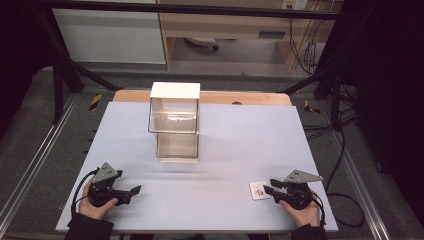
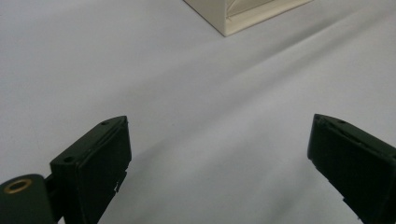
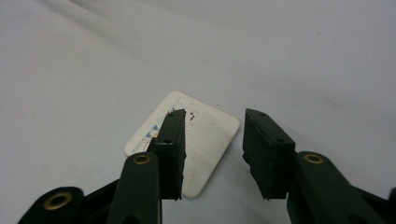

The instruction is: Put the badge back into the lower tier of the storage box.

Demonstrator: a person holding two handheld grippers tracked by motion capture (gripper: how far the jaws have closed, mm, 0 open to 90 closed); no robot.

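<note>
- Small white printed card flat on pale grey table.
- Right gripper partly open over card, gripping nothing.
- Left gripper wide open, empty.

Small print on white card too blurred to read.

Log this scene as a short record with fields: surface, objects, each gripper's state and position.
surface: pale grey table
card: small white printed card, flat on the table near the front right
cabinet: clear two-tier box with white top, standing at centre back
left gripper: jaws wide apart, holding nothing, low over bare table at front left
right gripper: jaws apart, one jaw over the card, card not gripped
</note>
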